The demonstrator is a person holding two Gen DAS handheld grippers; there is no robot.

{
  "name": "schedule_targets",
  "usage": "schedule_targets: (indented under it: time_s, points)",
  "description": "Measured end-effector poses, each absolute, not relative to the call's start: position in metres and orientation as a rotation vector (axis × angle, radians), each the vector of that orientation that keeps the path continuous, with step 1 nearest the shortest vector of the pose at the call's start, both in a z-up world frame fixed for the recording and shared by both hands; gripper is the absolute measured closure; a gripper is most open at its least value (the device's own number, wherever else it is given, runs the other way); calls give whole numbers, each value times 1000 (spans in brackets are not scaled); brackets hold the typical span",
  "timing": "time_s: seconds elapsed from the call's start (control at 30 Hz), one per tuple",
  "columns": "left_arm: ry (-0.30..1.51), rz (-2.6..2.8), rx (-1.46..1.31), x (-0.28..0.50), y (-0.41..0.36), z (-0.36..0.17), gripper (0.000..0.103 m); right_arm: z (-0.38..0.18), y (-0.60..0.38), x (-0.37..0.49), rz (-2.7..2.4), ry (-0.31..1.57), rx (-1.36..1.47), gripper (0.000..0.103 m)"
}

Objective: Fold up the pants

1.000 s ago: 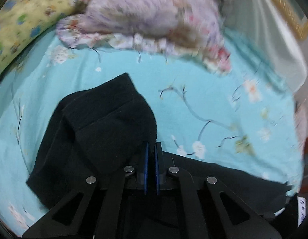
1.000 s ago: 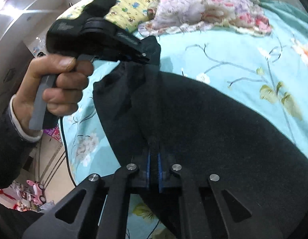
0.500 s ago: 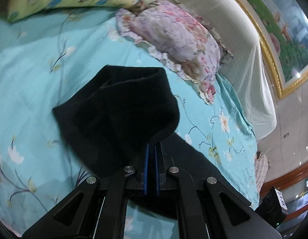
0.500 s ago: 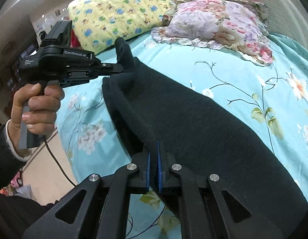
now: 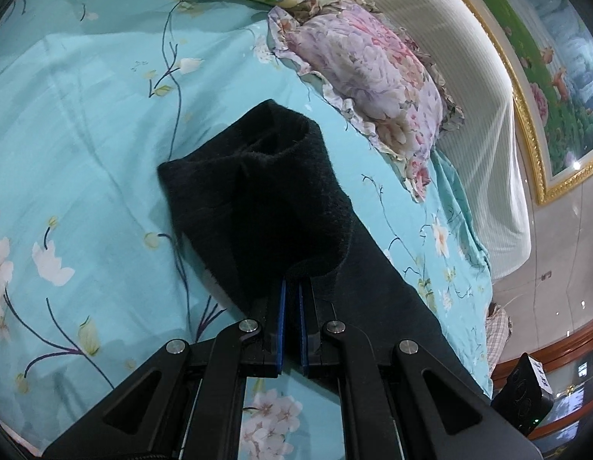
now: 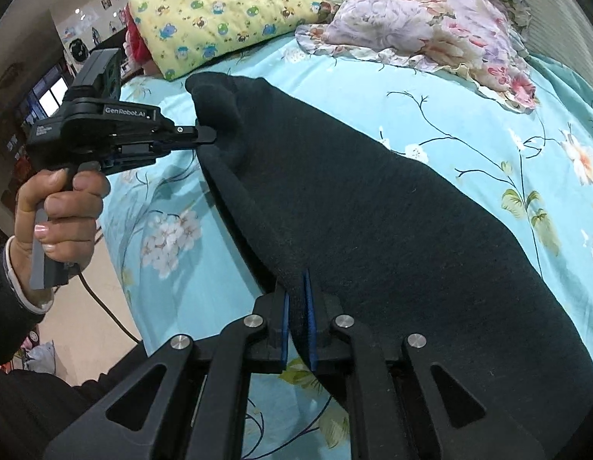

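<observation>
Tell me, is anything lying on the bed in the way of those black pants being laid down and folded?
Nothing visible is. Both the left gripper and right gripper already pinch the black pants, and the turquoise sheet around them is bare. The floral pillow and yellow pillow sit farther off at the headboard.

"GenRobot.AI" on left tool (image 6: pixel 208 138)

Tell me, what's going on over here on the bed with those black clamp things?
A person is folding dark pants on a bed with a turquoise flowered sheet. Each hand holds a two-finger gripper. The left gripper and the right gripper are both clamped on the fabric's edge, with the pants stretched between them above the sheet. Two pillows lie at the head of the bed.
</observation>
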State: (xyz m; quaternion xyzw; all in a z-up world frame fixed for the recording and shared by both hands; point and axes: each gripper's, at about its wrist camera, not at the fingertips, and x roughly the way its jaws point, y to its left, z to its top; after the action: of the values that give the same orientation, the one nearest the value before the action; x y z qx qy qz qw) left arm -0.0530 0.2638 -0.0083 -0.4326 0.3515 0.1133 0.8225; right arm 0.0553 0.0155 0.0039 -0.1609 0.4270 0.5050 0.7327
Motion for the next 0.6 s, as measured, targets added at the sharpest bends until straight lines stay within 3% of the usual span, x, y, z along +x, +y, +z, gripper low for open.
schedule_targets:
  time_s: [0.17,0.2,0.27,0.33,0.6]
  points:
    - [757,249,-915,-56,265,-8,96,4,17,54,1103,943,-373,91]
    - [764,253,-905,-58,265,-7,96,4,17,55,1101,947,-374,87]
    - [772,274,-887,-61,265,-6,93,4,17,54,1107,958,-369,70]
    - [786,288,-883,-65,267,-6,86,5,15,53,1106,954,-366,62]
    - [799,315,-905,-74,275,-6,64,15,7,61,1106,946,-276,62]
